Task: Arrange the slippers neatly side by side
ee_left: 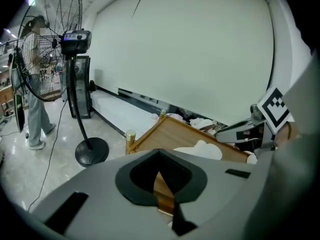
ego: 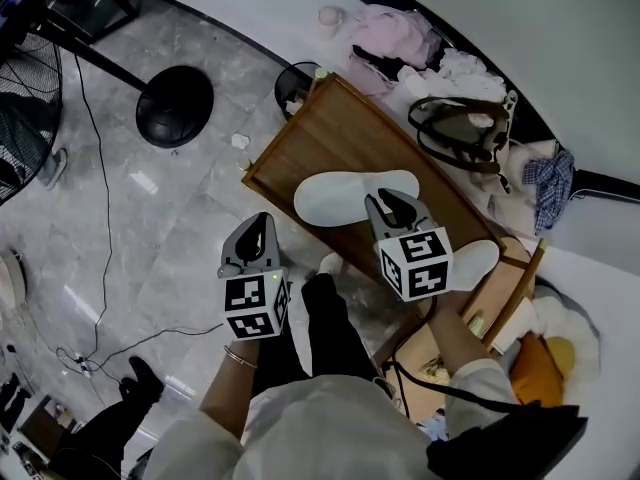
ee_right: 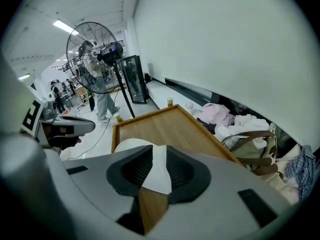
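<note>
Two white slippers are in the head view. One slipper lies across the middle of the wooden table. The other slipper lies at the table's near right end, partly behind the right marker cube. My right gripper hovers over the first slipper's right end, jaws slightly apart with nothing pressed between them. In the right gripper view, that slipper shows through the gap of the right gripper. My left gripper hangs off the table's near left edge, jaws together and empty. The left gripper view shows the slipper beyond the left gripper.
A standing fan's round base sits on the marble floor to the left, with cables trailing nearby. Clothes and a brown bag are heaped beyond the table's far right side. The person's dark legs stand at the table's near edge.
</note>
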